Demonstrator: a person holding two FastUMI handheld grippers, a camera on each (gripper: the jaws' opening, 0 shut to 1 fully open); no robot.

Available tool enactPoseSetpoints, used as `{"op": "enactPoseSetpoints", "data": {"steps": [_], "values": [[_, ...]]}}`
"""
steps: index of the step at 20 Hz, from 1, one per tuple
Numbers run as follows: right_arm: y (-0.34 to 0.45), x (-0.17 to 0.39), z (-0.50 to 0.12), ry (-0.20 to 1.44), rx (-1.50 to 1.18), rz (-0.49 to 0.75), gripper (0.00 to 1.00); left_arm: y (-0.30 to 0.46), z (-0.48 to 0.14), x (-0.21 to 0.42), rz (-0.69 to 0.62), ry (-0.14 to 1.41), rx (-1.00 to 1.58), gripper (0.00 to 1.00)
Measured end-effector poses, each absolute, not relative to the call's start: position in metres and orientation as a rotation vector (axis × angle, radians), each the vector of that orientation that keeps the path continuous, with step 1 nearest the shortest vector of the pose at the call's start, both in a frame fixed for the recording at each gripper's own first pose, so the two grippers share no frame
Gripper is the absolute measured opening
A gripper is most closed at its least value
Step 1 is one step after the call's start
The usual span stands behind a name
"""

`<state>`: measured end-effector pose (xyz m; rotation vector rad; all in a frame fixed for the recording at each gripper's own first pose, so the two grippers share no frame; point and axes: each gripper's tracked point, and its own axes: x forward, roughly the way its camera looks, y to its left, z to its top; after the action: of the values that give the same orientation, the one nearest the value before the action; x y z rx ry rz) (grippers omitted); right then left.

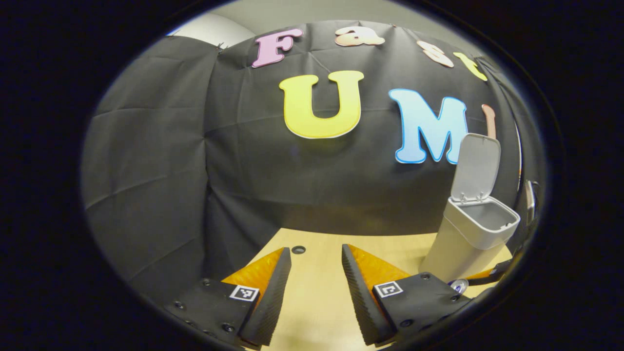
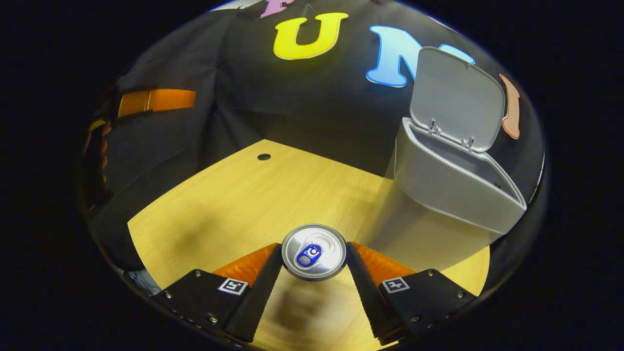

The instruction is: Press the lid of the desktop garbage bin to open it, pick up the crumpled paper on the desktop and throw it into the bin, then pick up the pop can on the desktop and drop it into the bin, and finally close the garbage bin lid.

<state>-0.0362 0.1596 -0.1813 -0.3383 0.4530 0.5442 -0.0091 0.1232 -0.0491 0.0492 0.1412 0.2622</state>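
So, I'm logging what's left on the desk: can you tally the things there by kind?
Garbage bin, lid up: 1
Pop can, between the right gripper fingers: 1
Total: 2

Grey bin [image 2: 453, 195] lid [image 2: 456, 97] raised, upright pop can [image 2: 314, 252] near it

The right claw [image 2: 314, 261] brackets the upright pop can [image 2: 314, 252], both fingers apparently touching its sides, though contact is hard to confirm. On the wooden counter [image 2: 234, 204] just beyond stands the garbage bin [image 2: 451, 190], its lid [image 2: 456, 97] raised.
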Motion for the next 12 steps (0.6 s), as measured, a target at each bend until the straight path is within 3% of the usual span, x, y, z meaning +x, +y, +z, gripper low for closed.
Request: {"op": "enactPoseSetpoints", "data": {"steps": [12], "values": [[0.164, -0.02, -0.053, 0.111, -0.295, 0.499, 0.84, 0.121, -0.051, -0.01, 0.259, 0.147, 0.039, 0.71]]}}
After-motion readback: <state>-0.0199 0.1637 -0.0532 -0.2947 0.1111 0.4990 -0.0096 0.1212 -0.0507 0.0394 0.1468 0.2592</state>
